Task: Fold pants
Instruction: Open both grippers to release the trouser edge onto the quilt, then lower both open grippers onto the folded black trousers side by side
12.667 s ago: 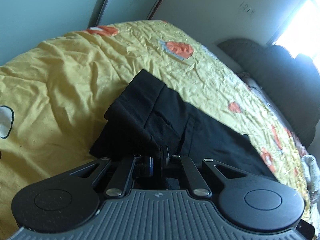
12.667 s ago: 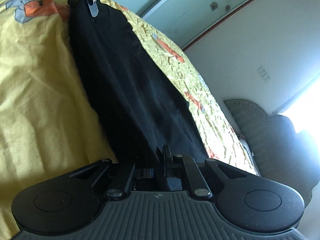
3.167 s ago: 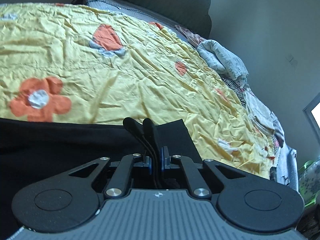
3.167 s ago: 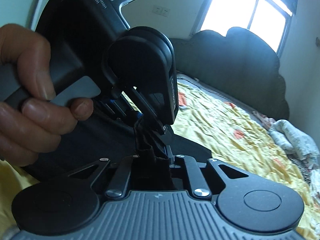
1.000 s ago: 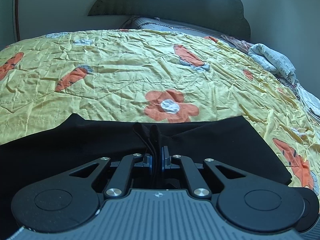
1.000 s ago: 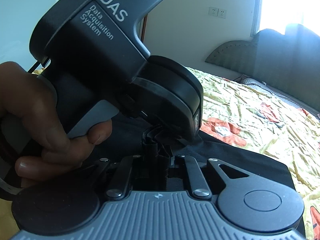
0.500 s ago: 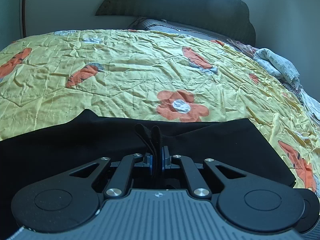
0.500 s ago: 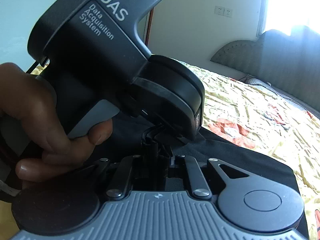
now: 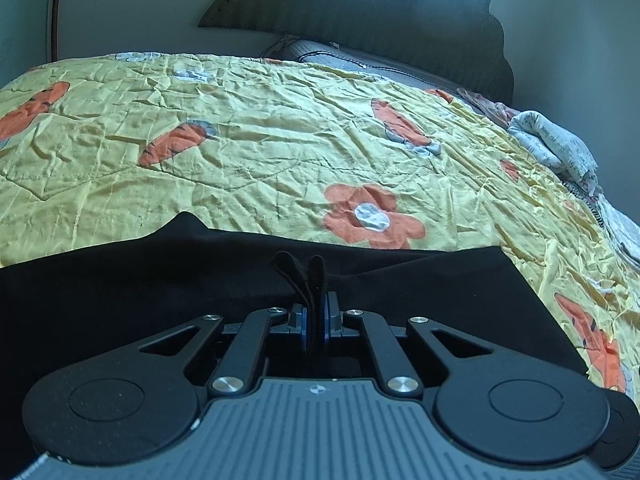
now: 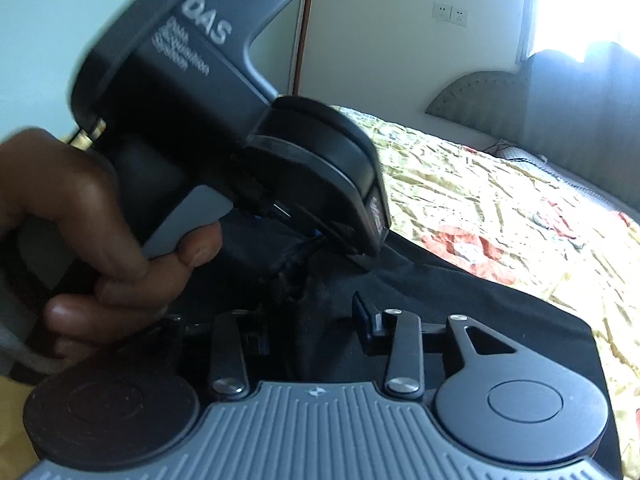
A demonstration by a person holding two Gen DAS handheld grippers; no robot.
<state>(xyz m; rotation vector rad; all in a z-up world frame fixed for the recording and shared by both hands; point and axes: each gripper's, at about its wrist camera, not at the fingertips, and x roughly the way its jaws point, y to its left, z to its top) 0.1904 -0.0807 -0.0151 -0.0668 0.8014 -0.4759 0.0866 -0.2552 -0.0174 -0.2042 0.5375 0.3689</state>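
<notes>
Black fabric pants point(image 9: 400, 300) on yellow floral bedspread point(image 9: 260, 160); left gripper point(image 9: 315, 320) pinching their folded edge; right gripper point(image 10: 312, 328) jaws opening, cloth apparently loose between.

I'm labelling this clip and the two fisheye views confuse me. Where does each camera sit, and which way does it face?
Left wrist: on the left gripper, facing across the yellow bedspread to the headboard; jaws shut on black pants.
Right wrist: on the right gripper, jaws opening, aimed at the person's hand holding the left gripper.
Shared: pants, bedspread, headboard.
</notes>
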